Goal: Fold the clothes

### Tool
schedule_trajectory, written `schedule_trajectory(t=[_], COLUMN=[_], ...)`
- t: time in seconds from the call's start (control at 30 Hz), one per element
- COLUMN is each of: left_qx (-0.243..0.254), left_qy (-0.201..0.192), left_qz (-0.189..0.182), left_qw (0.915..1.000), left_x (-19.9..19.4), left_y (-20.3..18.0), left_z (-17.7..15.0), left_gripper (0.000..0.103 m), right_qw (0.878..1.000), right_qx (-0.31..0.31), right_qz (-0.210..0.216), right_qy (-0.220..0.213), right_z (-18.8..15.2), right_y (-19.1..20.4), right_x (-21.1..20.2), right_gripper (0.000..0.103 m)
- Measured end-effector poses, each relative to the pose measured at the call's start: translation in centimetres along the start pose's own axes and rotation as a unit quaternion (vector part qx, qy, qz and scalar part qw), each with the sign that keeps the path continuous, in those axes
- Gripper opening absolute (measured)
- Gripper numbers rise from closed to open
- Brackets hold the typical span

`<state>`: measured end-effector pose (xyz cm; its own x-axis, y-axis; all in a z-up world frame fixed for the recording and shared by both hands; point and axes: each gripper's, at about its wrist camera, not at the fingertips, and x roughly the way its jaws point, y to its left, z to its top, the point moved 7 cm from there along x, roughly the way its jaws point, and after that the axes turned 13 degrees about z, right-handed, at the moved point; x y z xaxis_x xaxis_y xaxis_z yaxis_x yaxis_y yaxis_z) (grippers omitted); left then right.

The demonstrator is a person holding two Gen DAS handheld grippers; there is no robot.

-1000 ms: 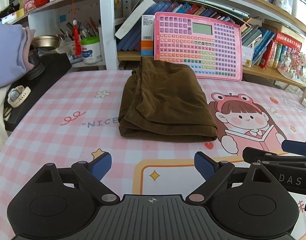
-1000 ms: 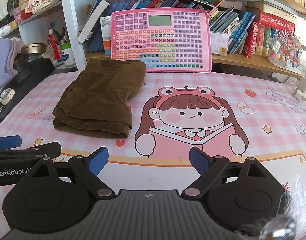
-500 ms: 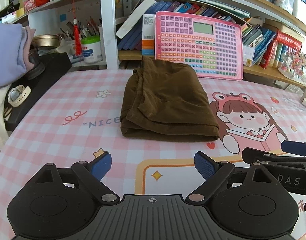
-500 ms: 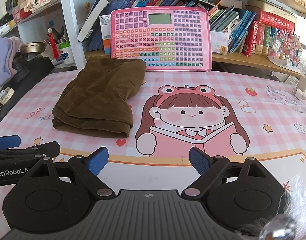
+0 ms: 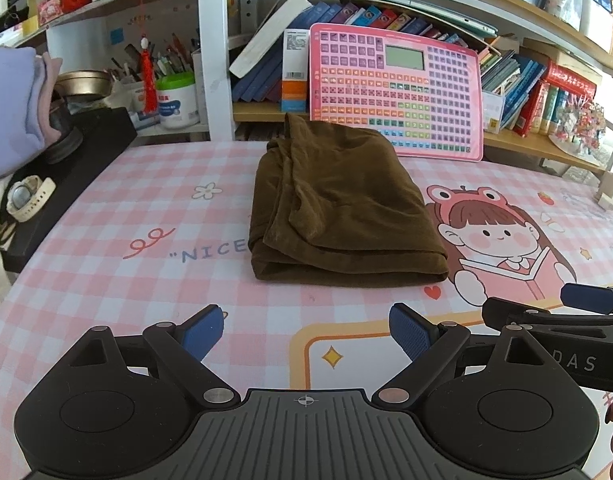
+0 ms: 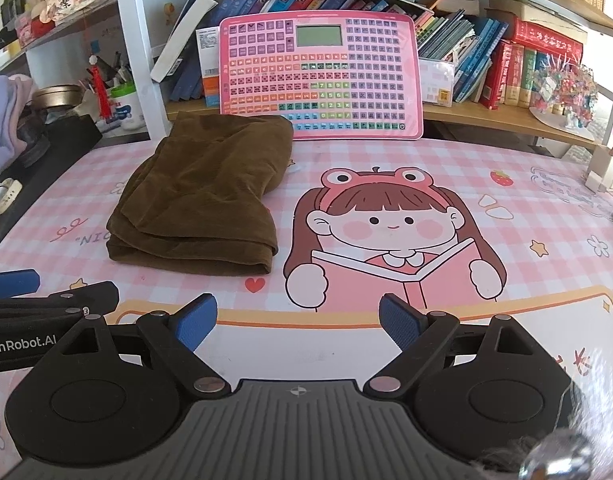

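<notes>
The folded brown garment (image 5: 338, 204) is laid lengthwise away from the cameras on the pink checked mat (image 5: 118, 216), covering part of the printed "NICE", with bare mat seen between its near fold and the wide-open, empty left gripper (image 5: 304, 330) and right gripper (image 6: 296, 322).

A pink checked table (image 5: 154, 208) with a cartoon girl print carries 1 folded brown garment (image 5: 338, 208), lying ahead of both tongs; a pink keyboard board (image 6: 320, 76) stands behind it.
</notes>
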<state>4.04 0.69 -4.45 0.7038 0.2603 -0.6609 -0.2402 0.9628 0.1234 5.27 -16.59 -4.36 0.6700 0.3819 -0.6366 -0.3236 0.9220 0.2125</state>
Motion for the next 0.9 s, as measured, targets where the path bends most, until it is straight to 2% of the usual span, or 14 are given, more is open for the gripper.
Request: schedule_trajectory(t=[0.63,0.7,0.73,0.9], left_qx=[0.000,-0.001,-0.003,-0.004], left_qy=[-0.010,-0.011,-0.010,-0.006], left_qz=[-0.023,-0.022,-0.021,-0.019], left_qw=[0.9997,0.9997,0.9997,0.9998], left_x=[0.07,0.07,0.09,0.10], left_y=[0.38,0.39,0.43,0.33], left_z=[0.61,0.64,0.65,0.62], left_gripper=[0.092,0.095,0.100,0.100], right_qw=[1.000,1.000,1.000,1.000], right_qx=[0.005,0.006,0.006,0.010], right_qz=[-0.024,-0.023,-0.024,-0.025], right_qy=[-0.011,-0.012,-0.013,-0.011], right_z=[0.33,0.35,0.36,0.28], right_y=[0.74,0.74,0.69,0.42], right_x=[-0.28,-0.32,-0.33,-0.36], right_gripper=[0.088,0.088,0.088,0.088])
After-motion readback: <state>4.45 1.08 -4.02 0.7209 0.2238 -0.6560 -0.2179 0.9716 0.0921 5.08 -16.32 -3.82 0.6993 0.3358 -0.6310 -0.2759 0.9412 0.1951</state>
